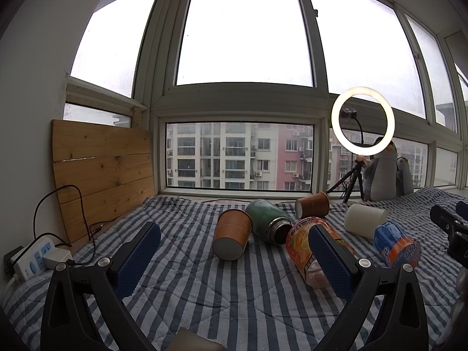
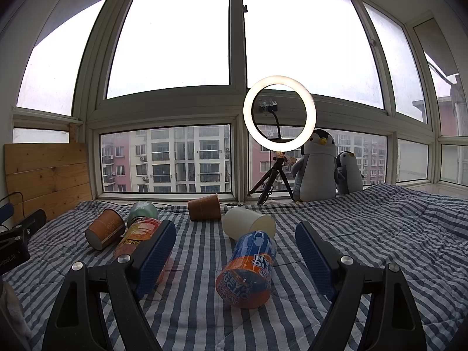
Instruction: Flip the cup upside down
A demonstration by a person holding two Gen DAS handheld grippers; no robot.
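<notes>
Several cups lie on their sides on a blue-and-white striped quilt [image 1: 204,292]. A brown paper cup [image 1: 232,234] lies ahead of my left gripper [image 1: 234,248], which is open and empty. A second brown cup [image 1: 311,204] lies farther back, a white cup [image 1: 364,219] to the right. In the right wrist view, a blue-and-orange cup [image 2: 248,269] lies between the fingers of my open, empty right gripper [image 2: 235,239], with the white cup [image 2: 248,223] behind it. The near brown cup [image 2: 105,229] and far brown cup [image 2: 204,207] lie to the left.
A green flask [image 1: 267,219] and an orange-labelled clear container [image 1: 310,251] lie among the cups. A ring light on a tripod [image 2: 279,114] and two plush penguins [image 2: 316,166] stand at the window sill. A wooden board [image 1: 102,169] and a power strip [image 1: 32,257] sit at the left.
</notes>
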